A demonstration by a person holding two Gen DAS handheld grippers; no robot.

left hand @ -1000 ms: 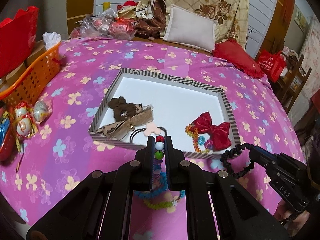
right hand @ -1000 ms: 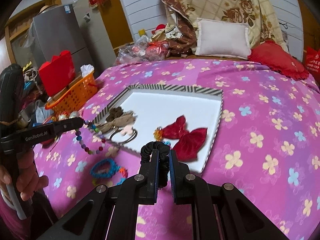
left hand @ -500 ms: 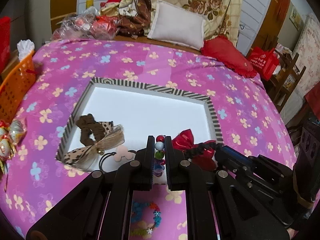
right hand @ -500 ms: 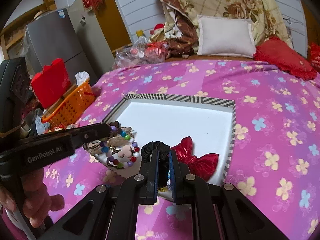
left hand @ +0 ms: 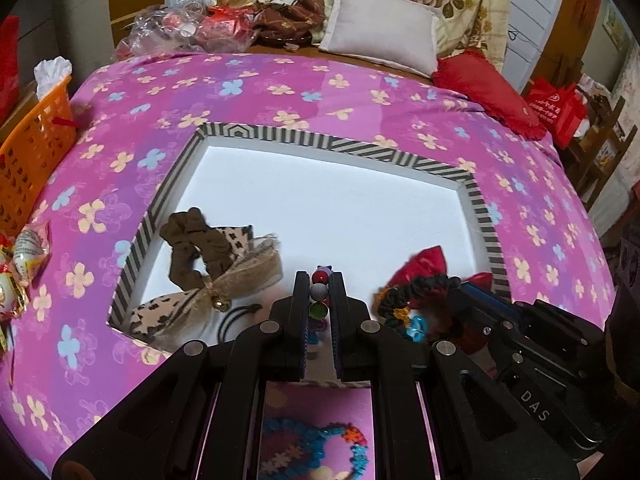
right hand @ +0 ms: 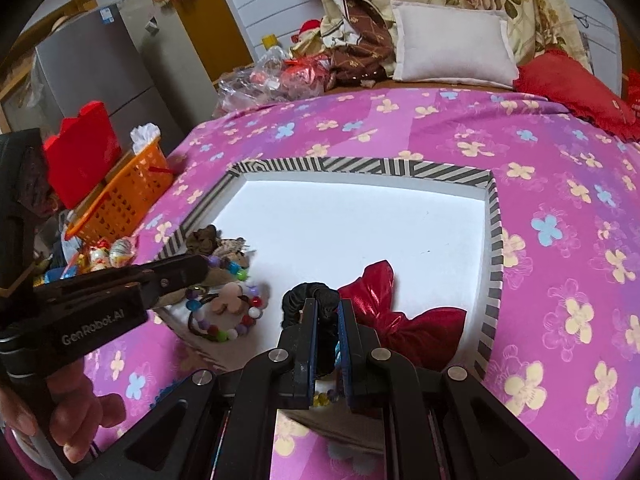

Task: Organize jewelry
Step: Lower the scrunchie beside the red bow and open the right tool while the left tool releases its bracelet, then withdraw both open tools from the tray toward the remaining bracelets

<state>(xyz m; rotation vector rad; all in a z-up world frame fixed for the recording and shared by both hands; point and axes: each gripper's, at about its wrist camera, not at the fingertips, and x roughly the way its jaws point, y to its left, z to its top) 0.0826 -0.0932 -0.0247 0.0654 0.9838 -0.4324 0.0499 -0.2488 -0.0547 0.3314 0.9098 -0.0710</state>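
Over the near tray [right hand: 494, 240], left gripper [left hand: 319, 292] pinches limp, slippery beads [right hand: 240, 320]; right gripper [right hand: 327, 312] pinches a soft scrunchie [right hand: 308, 292].

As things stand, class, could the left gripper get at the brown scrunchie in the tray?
Probably not yet. The left gripper is shut on a bead bracelet, so its jaws are taken. The brown scrunchie lies uncovered in the tray, nothing between, so the way looks free once the bracelet is dropped.

Soft indoor light, overexposed white tray floor [left hand: 328, 200], fisheye-bent, dark-vignetted edges.
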